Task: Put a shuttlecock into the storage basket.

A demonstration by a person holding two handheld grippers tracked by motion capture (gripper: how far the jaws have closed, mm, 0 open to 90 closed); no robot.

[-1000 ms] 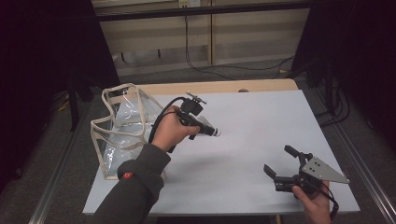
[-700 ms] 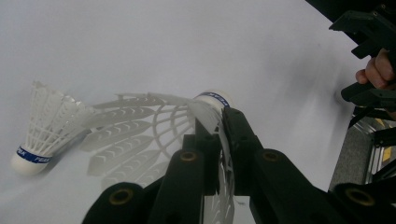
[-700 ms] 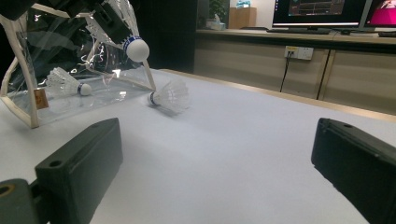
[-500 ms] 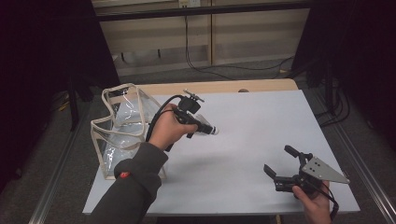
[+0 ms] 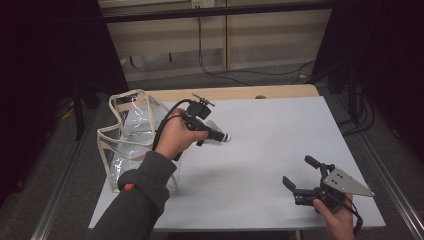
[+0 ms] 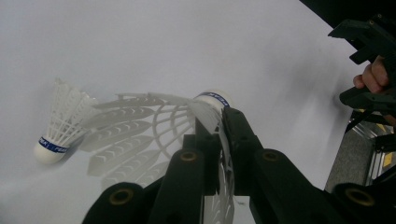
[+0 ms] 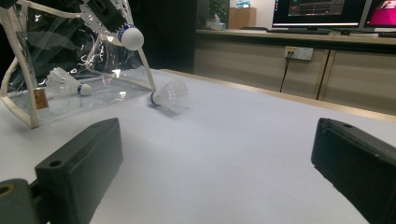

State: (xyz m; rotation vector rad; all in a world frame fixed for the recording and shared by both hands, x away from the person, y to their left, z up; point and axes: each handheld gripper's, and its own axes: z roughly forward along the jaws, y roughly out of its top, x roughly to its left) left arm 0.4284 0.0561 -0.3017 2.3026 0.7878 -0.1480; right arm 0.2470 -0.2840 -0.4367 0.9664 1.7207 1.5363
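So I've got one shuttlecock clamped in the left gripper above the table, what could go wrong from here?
1. The left gripper pinches the held shuttlecock by its thin feather skirt, not the cork; the feathers may bend, or it may slip out.
2. A second shuttlecock lies loose on the white table close by; a low sweep could knock it away.
3. The clear bag looks soft, with a sagging rim, so the skirt could catch on it.
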